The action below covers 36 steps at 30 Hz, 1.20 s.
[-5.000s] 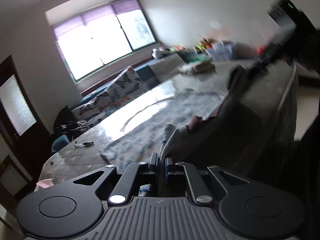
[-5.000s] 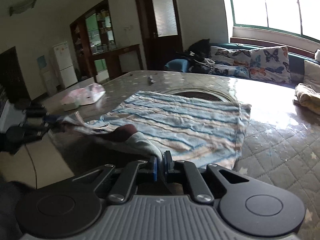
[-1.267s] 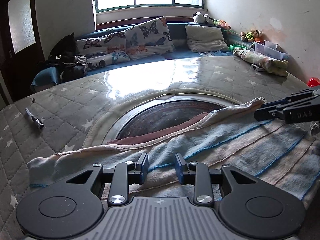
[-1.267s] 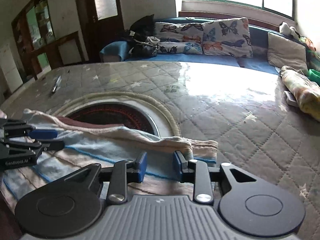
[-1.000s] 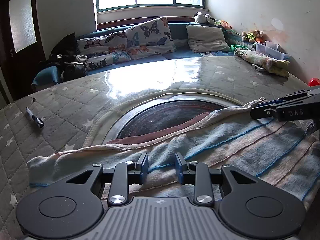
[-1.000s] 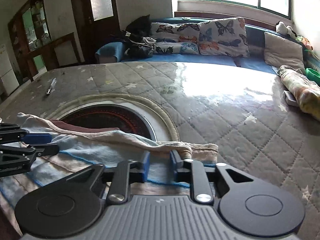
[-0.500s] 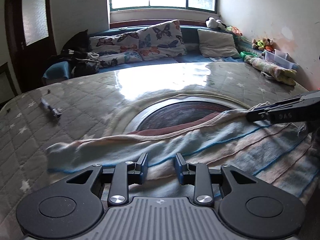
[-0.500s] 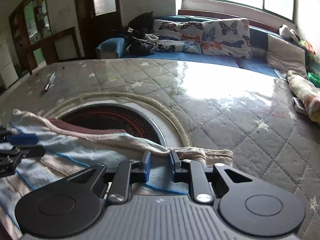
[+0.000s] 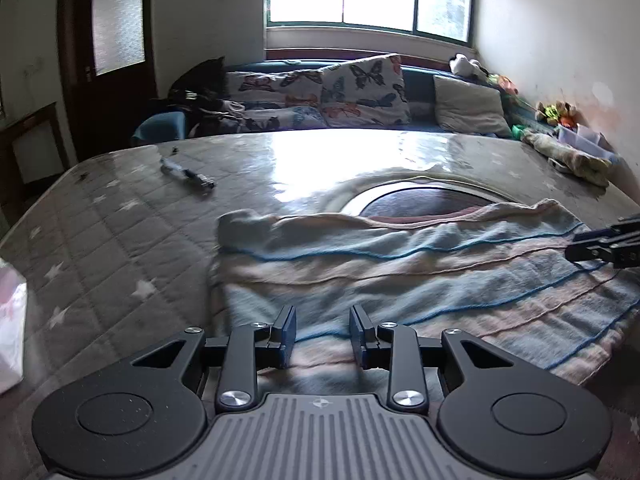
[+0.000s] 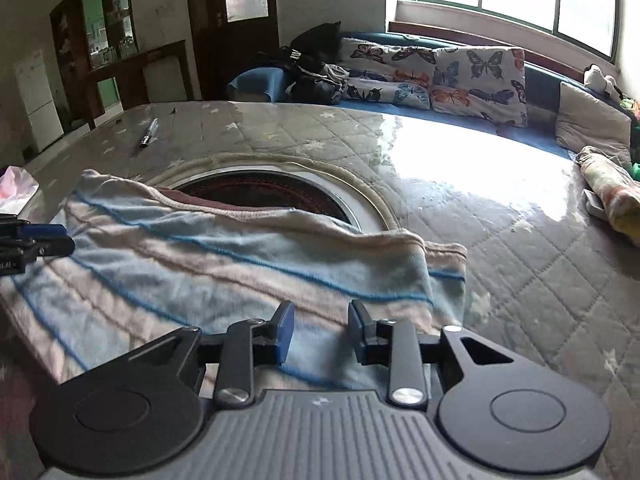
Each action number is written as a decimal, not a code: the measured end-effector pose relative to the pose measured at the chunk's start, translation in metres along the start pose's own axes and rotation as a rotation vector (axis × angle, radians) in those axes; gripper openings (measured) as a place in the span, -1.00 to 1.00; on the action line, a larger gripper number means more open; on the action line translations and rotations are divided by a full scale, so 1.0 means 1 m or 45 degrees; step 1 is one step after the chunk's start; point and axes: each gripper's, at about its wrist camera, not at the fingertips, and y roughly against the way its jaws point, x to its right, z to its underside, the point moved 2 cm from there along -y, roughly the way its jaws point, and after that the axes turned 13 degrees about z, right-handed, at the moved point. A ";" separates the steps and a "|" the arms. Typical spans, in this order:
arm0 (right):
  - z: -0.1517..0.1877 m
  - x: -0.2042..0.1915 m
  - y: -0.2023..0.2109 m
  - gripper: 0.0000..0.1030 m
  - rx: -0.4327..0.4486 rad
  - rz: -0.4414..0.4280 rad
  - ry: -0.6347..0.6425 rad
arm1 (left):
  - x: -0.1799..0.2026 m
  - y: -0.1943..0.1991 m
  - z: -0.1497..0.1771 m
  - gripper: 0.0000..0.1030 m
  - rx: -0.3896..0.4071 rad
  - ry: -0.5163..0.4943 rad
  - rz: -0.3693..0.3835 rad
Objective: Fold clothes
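striped cloth (image 9: 400,276) spread mid-frame on quilted table (image 9: 120,240), far edge doubled over. soft, light, limp; likely best pinched at corners or hem. left gripper (image 9: 322,334) and right gripper (image 10: 320,330) gaping, holding nothing, low over near edge.

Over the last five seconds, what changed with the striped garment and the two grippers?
Both grippers let go: the left gripper and right gripper, shut on cloth five seconds ago, are open. The blue-and-beige striped garment now lies folded on the grey quilted table. The pen stayed put.

Quilted table (image 9: 120,240) w/ striped garment (image 9: 400,272), pen (image 9: 188,176)
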 end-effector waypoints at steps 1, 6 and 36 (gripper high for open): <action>0.002 0.001 0.002 -0.43 0.004 0.000 -0.003 | -0.001 0.003 0.002 -0.36 0.005 0.004 -0.002; 0.014 0.006 0.015 -0.41 0.019 0.005 -0.009 | -0.003 0.018 0.011 -0.36 0.015 0.011 -0.010; 0.095 0.025 0.096 -0.35 0.091 0.037 0.068 | 0.024 0.093 0.077 -0.26 -0.047 -0.048 0.064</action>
